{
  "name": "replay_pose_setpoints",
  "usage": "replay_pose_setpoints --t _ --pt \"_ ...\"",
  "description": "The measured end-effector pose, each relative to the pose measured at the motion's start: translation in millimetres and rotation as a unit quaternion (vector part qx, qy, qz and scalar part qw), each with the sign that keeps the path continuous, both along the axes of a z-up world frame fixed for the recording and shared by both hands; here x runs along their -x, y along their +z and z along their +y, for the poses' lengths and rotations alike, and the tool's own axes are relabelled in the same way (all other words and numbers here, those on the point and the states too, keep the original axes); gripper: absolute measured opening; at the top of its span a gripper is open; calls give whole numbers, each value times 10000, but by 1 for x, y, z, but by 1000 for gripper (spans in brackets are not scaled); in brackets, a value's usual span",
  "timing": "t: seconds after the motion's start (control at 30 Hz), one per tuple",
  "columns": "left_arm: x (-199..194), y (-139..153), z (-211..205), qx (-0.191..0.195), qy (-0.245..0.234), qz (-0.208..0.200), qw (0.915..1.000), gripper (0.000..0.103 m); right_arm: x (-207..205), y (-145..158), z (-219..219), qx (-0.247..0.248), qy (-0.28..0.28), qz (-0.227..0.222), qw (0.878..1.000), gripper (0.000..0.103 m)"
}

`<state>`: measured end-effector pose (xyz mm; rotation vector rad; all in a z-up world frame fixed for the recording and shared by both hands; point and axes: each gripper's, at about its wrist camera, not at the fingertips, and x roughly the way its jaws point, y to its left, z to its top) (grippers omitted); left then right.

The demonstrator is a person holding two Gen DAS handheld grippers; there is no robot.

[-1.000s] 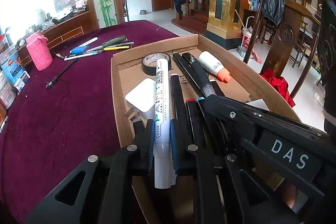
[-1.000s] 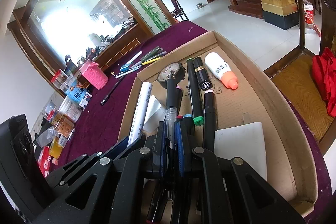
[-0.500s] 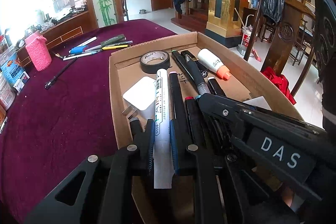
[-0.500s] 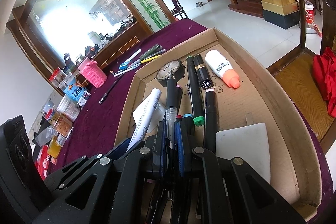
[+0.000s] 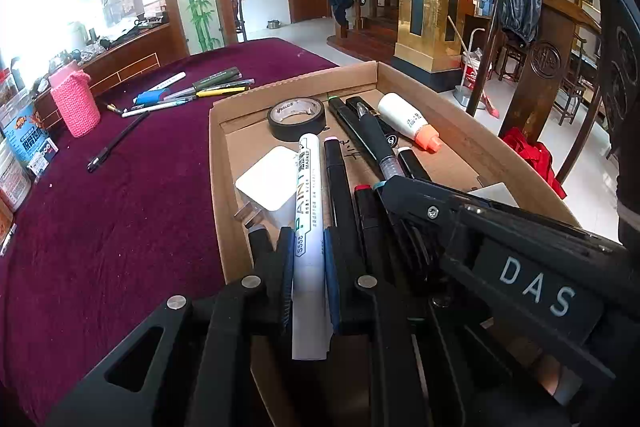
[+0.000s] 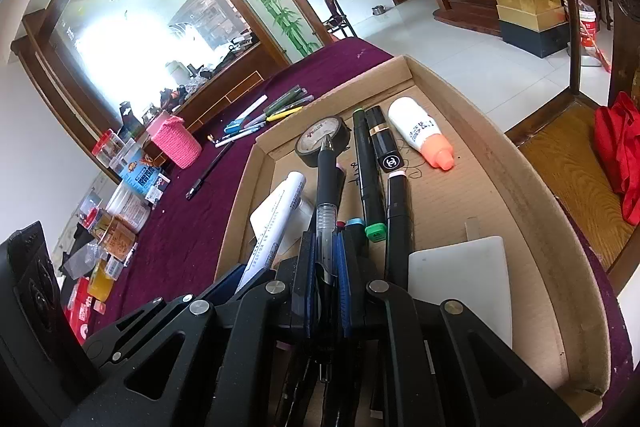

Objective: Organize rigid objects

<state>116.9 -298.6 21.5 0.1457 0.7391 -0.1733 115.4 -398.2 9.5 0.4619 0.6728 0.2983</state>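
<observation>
Left gripper clamped on white paint marker, now lower than a second ago, its tip near the tape roll inside the cardboard box on the desk. Right gripper clamped on a black pen, unchanged over the box. Judgement: marker almost laid down; release comes next.

Blown-out window glare; fisheye edges perhaps soft.

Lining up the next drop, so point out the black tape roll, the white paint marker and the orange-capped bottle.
black tape roll [image 5: 297,117]: left wrist view, near rim.
white paint marker [image 5: 307,195]: left wrist view, printed barrel.
orange-capped bottle [image 6: 416,129]: right wrist view, white body.
</observation>
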Motion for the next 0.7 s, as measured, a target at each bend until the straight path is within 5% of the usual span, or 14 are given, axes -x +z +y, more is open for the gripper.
replay_pose_setpoints --t 0.2,0.37,0.47,0.6,0.7 --pt "0 -1 0 18 -23 -15 10000 14 1 0 -3 119 -76 -27 9999 13" --pt "2 1 2 164 -74 -39 9998 43 8 5 -4 278 -237 -163 9992 38" --pt "5 4 2 155 -87 -150 9997 56 13 8 -8 235 -293 -170 9991 40" --pt "9 9 5 207 -81 -151 9996 64 26 18 -11 377 -460 -315 9977 46" --pt "14 15 7 207 -106 -144 9996 68 42 32 -13 631 -705 -523 9941 67"
